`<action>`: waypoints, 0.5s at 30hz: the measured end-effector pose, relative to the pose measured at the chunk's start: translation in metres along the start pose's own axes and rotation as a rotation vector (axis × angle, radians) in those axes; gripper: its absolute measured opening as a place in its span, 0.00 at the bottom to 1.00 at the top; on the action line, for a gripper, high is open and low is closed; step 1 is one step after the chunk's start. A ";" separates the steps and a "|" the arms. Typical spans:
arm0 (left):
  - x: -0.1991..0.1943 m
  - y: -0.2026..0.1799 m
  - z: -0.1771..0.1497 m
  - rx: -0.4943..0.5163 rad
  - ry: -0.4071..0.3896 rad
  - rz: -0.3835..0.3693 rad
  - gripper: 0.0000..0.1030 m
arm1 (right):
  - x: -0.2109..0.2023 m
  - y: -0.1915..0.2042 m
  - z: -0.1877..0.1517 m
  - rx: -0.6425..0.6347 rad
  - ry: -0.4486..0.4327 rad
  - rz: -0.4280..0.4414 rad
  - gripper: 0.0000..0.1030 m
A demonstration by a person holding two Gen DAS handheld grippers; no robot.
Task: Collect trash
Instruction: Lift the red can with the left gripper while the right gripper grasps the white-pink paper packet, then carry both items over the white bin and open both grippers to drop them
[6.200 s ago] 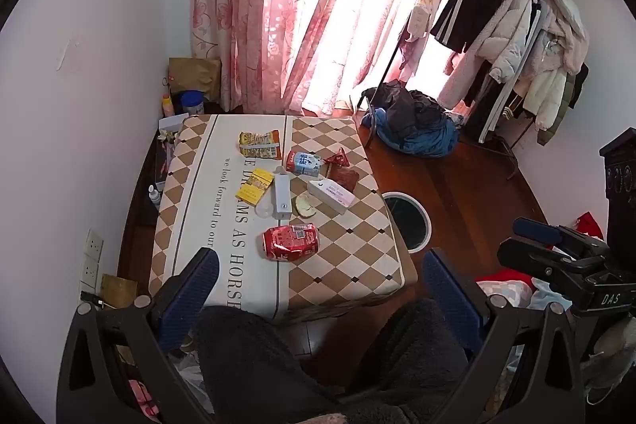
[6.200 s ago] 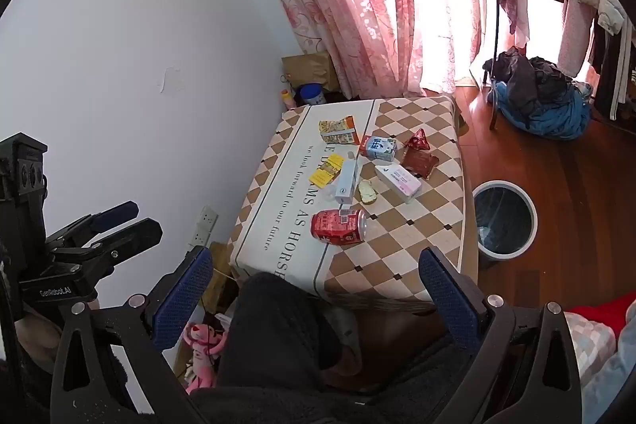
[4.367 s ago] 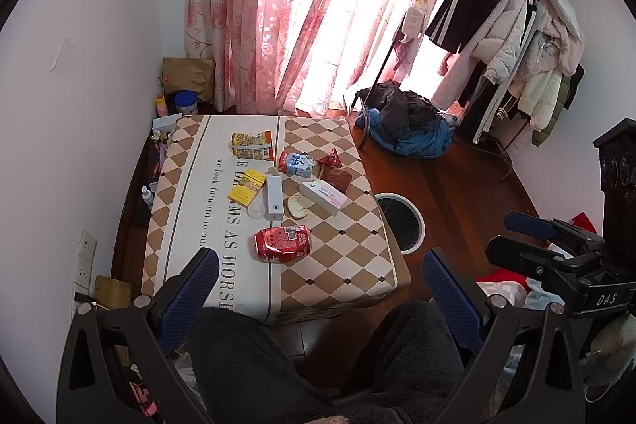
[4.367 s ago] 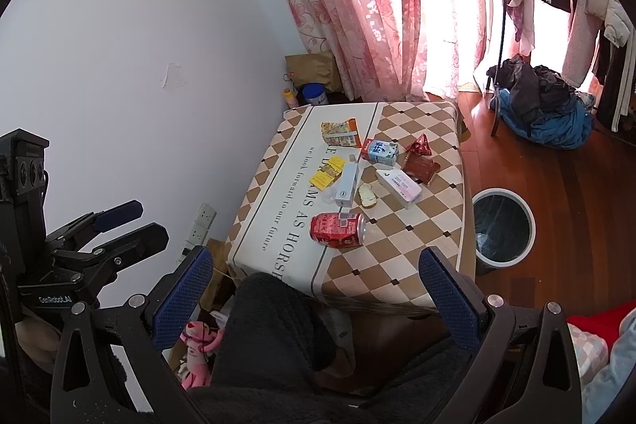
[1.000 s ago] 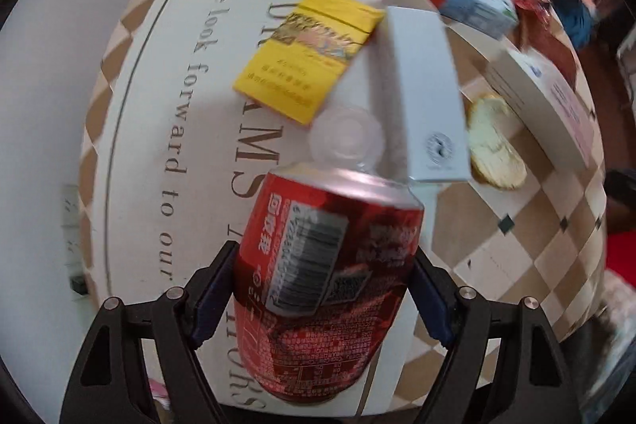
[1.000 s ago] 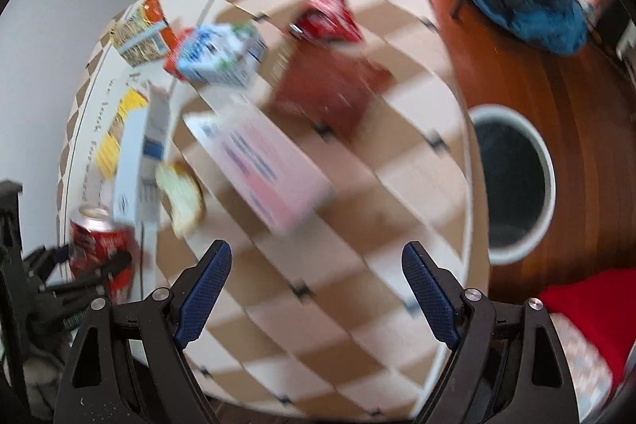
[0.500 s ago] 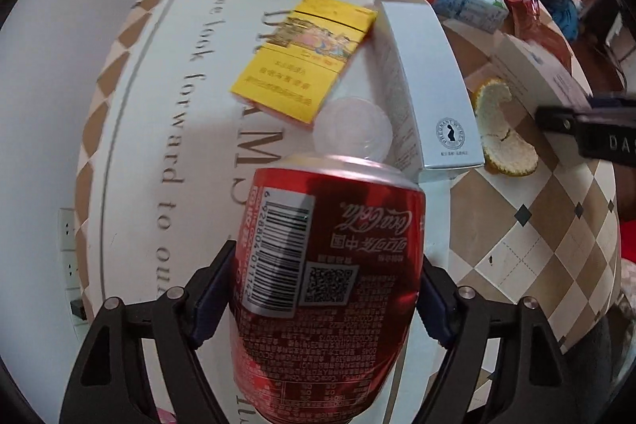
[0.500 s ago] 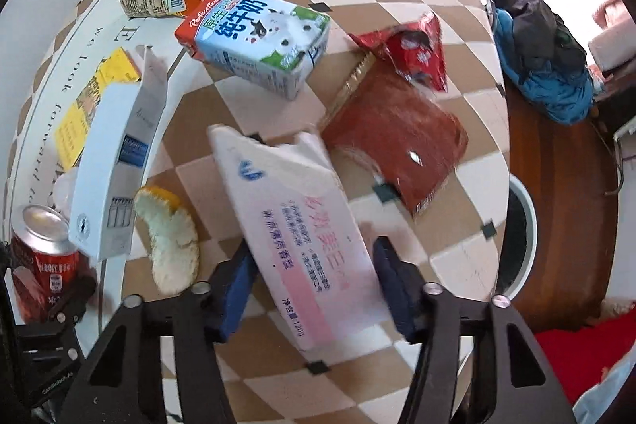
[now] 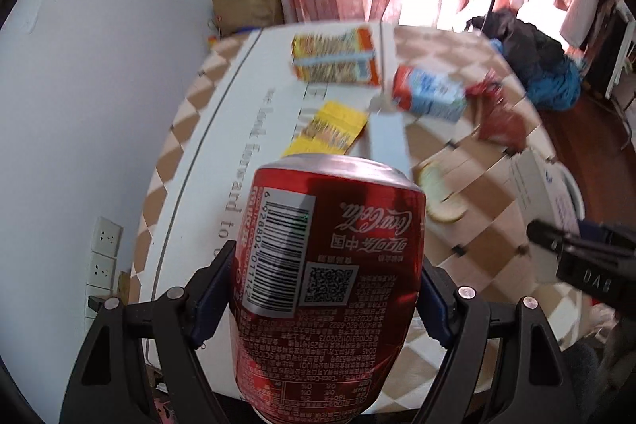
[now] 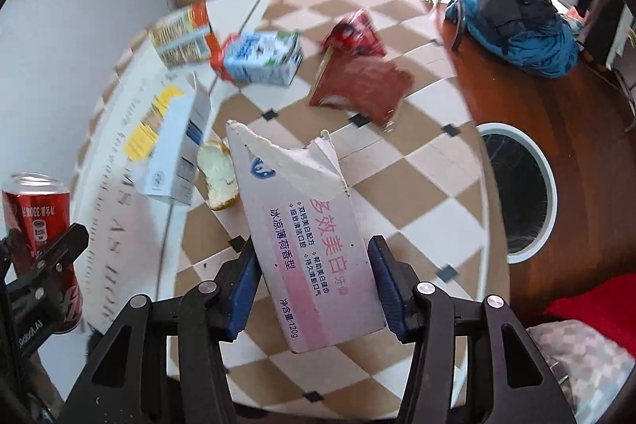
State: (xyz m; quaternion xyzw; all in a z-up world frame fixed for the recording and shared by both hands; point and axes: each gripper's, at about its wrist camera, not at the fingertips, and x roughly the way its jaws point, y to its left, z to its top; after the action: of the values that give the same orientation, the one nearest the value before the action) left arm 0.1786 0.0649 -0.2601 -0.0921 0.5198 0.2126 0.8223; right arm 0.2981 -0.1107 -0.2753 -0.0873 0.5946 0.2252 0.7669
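Left tongs (image 9: 326,289) clamp the red cola can (image 9: 330,265) across its body, lifted above the near edge of the tabletop (image 9: 238,130); right tongs (image 10: 312,281) clamp the torn pink-and-white toothpaste box (image 10: 310,233) near the tabletop's near right corner. The waste bin (image 10: 544,185) stands on the floor just beyond the right edge. Judged best practice: carry each item level and clear of the edge, centre it over the bin mouth, then release. Open room lies rightward over bare floor; the milk carton (image 10: 260,62), red wrappers (image 10: 361,82) and orange peel (image 10: 216,177) crowd the middle.
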 end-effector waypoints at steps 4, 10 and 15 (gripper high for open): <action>-0.035 -0.026 0.015 -0.003 -0.062 -0.045 0.76 | -0.036 -0.023 0.005 0.037 -0.063 0.025 0.53; -0.077 -0.104 0.044 0.071 -0.127 -0.173 0.76 | -0.099 -0.089 0.005 0.102 -0.170 0.049 0.53; -0.087 -0.198 0.067 0.170 -0.129 -0.291 0.76 | -0.133 -0.177 0.002 0.215 -0.234 0.013 0.53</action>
State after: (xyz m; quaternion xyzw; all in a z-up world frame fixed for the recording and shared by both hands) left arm 0.2897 -0.1088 -0.1667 -0.0827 0.4634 0.0524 0.8807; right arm 0.3539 -0.2987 -0.1722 0.0258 0.5223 0.1739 0.8344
